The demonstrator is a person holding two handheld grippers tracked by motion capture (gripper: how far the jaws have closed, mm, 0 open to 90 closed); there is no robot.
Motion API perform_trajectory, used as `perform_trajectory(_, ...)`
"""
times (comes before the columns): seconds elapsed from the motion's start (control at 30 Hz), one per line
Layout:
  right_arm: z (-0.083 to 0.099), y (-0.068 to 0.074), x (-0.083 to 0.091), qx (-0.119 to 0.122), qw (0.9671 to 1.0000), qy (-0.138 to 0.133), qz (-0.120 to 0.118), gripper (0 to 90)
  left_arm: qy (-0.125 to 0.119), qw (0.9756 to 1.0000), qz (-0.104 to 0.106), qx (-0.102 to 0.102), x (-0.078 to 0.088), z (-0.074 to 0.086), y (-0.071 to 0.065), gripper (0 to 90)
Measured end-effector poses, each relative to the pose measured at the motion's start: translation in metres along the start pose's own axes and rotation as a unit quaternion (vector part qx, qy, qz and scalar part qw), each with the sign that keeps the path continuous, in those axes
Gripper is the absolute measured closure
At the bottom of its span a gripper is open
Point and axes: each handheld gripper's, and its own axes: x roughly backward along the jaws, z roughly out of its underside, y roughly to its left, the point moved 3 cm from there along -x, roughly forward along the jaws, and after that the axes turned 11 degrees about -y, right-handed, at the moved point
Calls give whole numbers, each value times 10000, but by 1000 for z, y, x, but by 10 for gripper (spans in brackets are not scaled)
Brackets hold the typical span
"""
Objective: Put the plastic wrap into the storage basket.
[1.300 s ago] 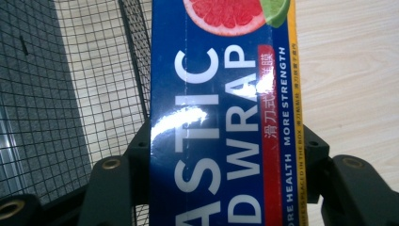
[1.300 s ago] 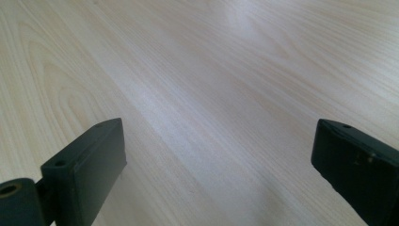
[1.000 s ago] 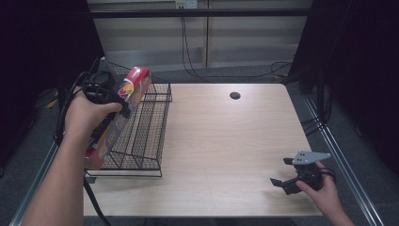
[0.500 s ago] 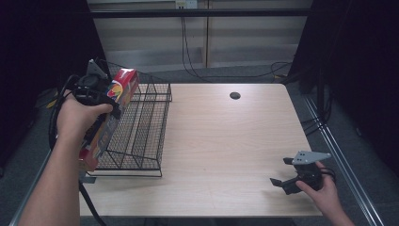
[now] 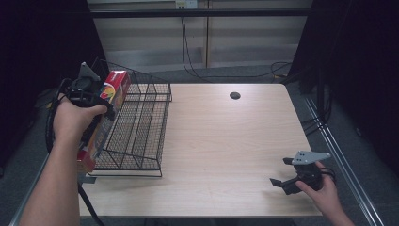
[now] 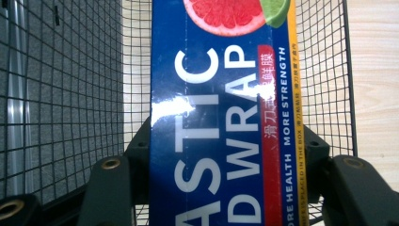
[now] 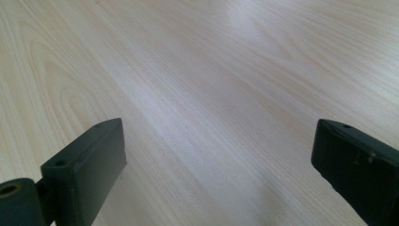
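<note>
One box of plastic wrap (image 5: 104,113) is in my left tongs (image 5: 89,96), which are closed on its two long sides; in the left gripper view the black jaws press the blue face of the box (image 6: 226,122) from both sides. I hold it tilted above the left edge of the black wire rack (image 5: 141,127), at the left end of the counter (image 5: 226,141), with its lower end down near the front left corner of the rack. I think the step is to lay the box into the rack, so I should bring it more over the mesh floor, turn it along the length of the rack, and lower it slowly until it lies flat before I let go. The left side wall of the rack is just beside the box and may catch its lower corner, and the raised wire dividers at the back can block it if I go too far. My right tongs (image 5: 288,175) rest near the front right corner of the counter with the jaws wide apart and nothing between them; they are well apart from the rack. A small dark hole (image 5: 235,95) at the back of the counter is out of the way.
</note>
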Motion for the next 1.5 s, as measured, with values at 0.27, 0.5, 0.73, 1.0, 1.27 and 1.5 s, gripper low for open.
perform_trajectory(0.27, 0, 0, 0, 8, 10000, 2, -24, 34, 37, 9998, -119, 164, -4, 3, 9, 417)
perform_trajectory(0.5, 0, 1, -1, -1, 10000, 26, -38, 34, 45, 9995, -164, 285, -6, 3, 11, 416)
perform_trajectory(0.73, 0, 2, 0, 2, 10000, 26, -51, 34, 77, 9993, -211, 308, -8, 2, 13, 415)
perform_trajectory(1.0, 0, 2, -1, 39, 10000, 21, -63, 34, 135, 9988, -309, 368, -14, 1, 13, 413)
perform_trajectory(1.27, 0, 2, -1, 49, 10000, 38, -60, 34, 224, 9987, -271, 355, -20, 1, 9, 412)
perform_trajectory(1.5, 0, 3, -2, 48, 9999, 41, -89, 34, 281, 9982, -306, 442, -24, 0, 6, 409)
